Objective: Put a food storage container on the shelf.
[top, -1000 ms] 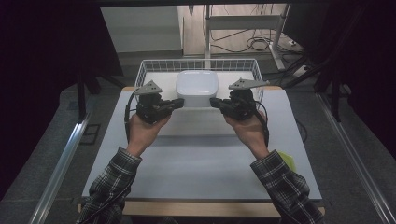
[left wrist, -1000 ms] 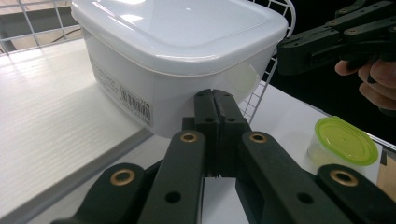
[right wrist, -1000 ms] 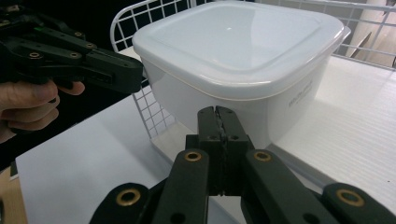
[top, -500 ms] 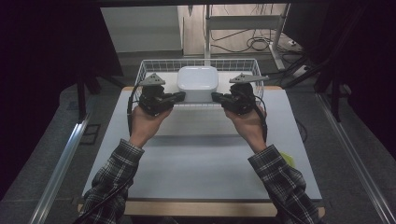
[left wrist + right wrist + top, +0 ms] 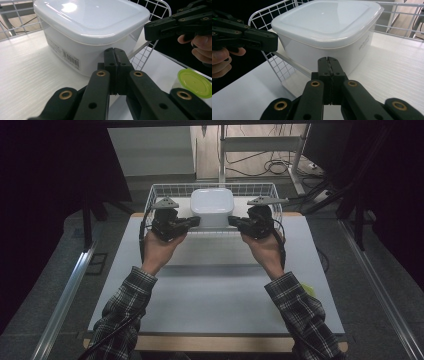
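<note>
Since a second ago both my hands have pushed forward with the white lidded plastic container (image 5: 212,207), which now sits deeper inside the white wire basket (image 5: 155,195) at the table's far edge. My left gripper (image 5: 196,221) has its jaws fully together, nothing between them, tip against the container's left wall. My right gripper (image 5: 232,221) is likewise pinched closed and empty, tip at the right wall. A green round lid (image 5: 194,82) lies on the white table (image 5: 215,295) nearby.

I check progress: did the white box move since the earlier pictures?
Yes. The white box moved away from the person: earlier it overlapped the basket's near rim, now it lies inside the wire basket, between both tools.
</note>
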Motion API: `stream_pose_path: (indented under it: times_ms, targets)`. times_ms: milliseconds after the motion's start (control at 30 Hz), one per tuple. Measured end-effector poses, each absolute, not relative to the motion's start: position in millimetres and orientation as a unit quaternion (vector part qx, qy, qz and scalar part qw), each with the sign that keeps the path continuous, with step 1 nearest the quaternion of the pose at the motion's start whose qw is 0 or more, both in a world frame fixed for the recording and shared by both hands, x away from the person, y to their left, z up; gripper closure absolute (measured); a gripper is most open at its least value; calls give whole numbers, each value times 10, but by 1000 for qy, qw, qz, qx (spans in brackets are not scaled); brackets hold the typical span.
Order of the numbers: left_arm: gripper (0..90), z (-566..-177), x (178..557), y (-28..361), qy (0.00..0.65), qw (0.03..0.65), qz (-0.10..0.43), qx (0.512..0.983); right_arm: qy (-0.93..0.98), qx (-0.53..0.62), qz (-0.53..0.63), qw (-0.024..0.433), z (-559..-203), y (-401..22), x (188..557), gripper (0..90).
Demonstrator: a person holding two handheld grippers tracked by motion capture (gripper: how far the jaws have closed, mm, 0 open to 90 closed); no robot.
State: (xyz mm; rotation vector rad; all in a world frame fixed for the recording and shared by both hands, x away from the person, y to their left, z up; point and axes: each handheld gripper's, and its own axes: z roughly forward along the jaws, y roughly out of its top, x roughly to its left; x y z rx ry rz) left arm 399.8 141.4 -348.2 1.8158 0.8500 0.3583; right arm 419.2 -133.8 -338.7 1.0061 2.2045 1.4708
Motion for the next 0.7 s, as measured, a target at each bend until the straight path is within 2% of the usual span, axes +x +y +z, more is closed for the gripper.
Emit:
stream_pose_path:
  times_ms: [300, 500, 600, 700]
  targets:
    - [900, -3481, 4024, 1441, 362, 527, 148, 754, 772, 342, 514, 154, -3375, -1311, 4157, 898]
    - [899, -3512, 3891, 1440, 345, 529, 147, 761, 773, 340, 514, 151, -3390, -1333, 4122, 889]
    - [873, -3542, 3777, 1462, 337, 531, 147, 764, 774, 334, 516, 151, -3421, -1371, 4061, 853]
    - [789, -3579, 3667, 1489, 331, 531, 149, 766, 776, 329, 517, 149, -3449, -1413, 3984, 804]
